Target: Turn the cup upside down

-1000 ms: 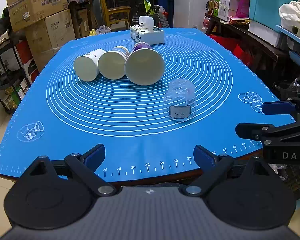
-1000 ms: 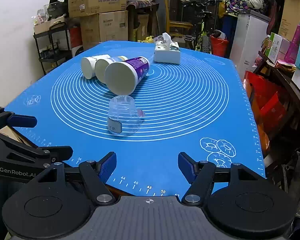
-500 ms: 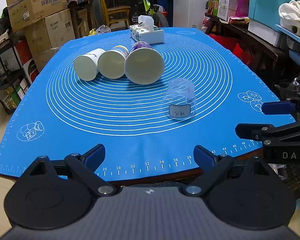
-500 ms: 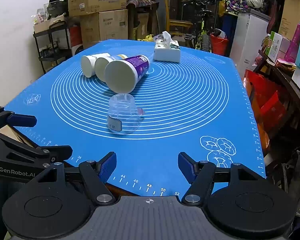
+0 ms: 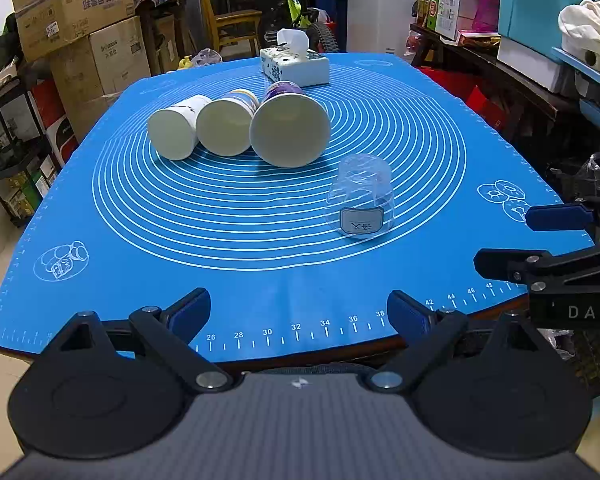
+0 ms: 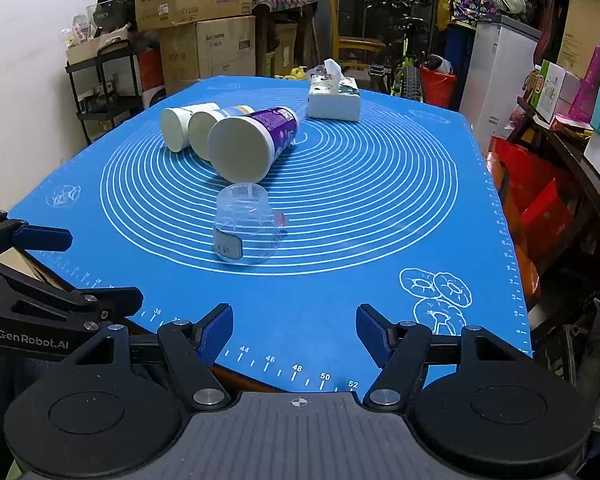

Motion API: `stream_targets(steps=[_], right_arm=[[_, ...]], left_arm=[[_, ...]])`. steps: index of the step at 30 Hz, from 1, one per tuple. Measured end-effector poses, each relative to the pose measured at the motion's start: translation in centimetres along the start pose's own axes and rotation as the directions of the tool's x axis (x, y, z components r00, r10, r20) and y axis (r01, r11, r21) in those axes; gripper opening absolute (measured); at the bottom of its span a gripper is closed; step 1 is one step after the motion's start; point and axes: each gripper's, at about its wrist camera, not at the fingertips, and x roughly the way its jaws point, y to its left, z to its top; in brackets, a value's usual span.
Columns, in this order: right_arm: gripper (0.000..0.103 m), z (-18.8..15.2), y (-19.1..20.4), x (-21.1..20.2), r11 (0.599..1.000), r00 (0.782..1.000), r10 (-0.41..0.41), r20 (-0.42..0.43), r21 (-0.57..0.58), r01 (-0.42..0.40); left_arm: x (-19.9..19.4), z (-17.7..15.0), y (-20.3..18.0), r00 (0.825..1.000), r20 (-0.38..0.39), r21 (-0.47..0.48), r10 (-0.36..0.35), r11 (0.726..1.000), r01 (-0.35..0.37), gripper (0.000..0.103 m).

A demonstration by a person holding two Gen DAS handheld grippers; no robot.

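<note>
A clear plastic cup [image 5: 361, 196] with a small label stands mouth down on the blue mat [image 5: 260, 240]; it also shows in the right wrist view [image 6: 246, 230]. Three paper cups lie on their sides behind it: a white one [image 5: 176, 130], a middle one [image 5: 226, 126] and a large purple one [image 5: 290, 130]. My left gripper [image 5: 299, 314] is open and empty at the mat's near edge. My right gripper [image 6: 295, 334] is open and empty at the near edge, right of the left one. Both are well short of the clear cup.
A tissue box [image 5: 296, 64] sits at the mat's far end. Cardboard boxes [image 5: 80, 32] and a shelf stand to the left. Cluttered shelves and bins [image 5: 540, 20] line the right side. The table edge runs just beyond my fingertips.
</note>
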Motion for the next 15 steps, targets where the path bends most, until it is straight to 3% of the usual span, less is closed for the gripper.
stream_targets(steps=[15], right_arm=[[0.074, -0.13, -0.11, 0.10, 1.000, 1.000, 0.003, -0.003, 0.001, -0.003]], left_arm=[[0.10, 0.04, -0.06, 1.000, -0.005, 0.000, 0.004, 1.000, -0.004, 0.094]])
